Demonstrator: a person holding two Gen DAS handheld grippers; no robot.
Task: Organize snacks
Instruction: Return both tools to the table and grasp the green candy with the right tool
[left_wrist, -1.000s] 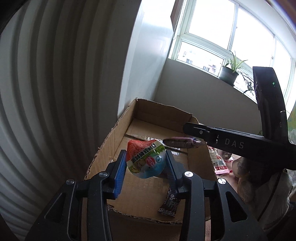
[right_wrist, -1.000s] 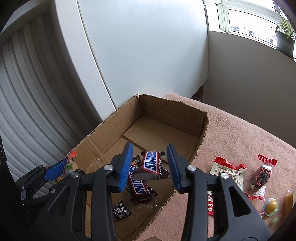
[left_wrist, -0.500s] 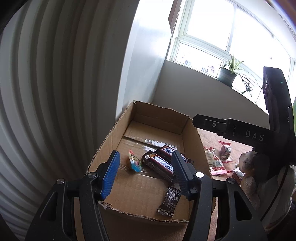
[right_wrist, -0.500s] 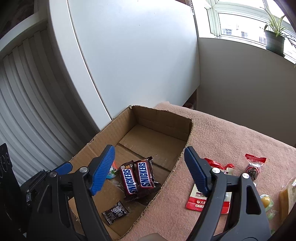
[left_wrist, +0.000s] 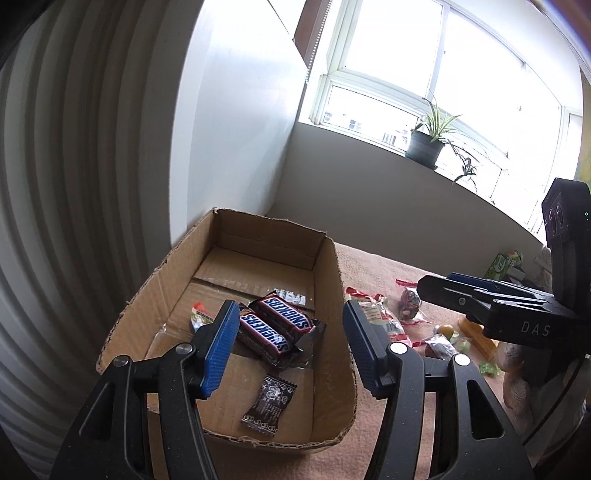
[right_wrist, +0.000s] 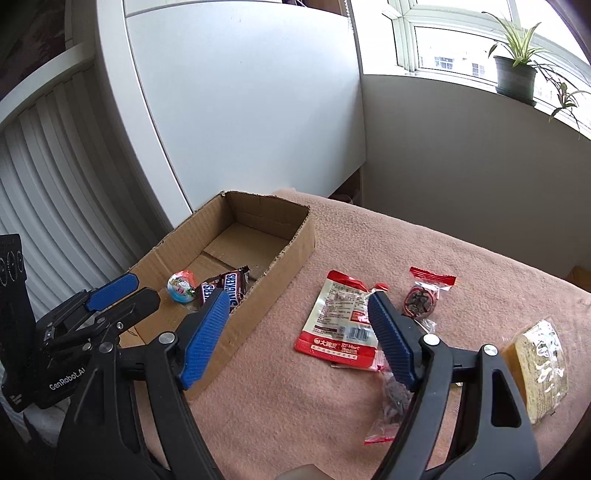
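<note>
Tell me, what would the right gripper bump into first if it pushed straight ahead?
Probably the flat red-and-white snack pouch lying on the pink cloth; it sits between the open right gripper fingers, though depth is uncertain.

A lived-in home room, probably a bedroom or sitting room. A potted plant (right_wrist: 516, 75) stands on the sill of a bright window (left_wrist: 436, 85). Left of the window is a plain white cabinet door (right_wrist: 243, 122), and below it a pink blanket (right_wrist: 424, 254) covers the surface, strewn with snack packets (right_wrist: 341, 319).
</note>
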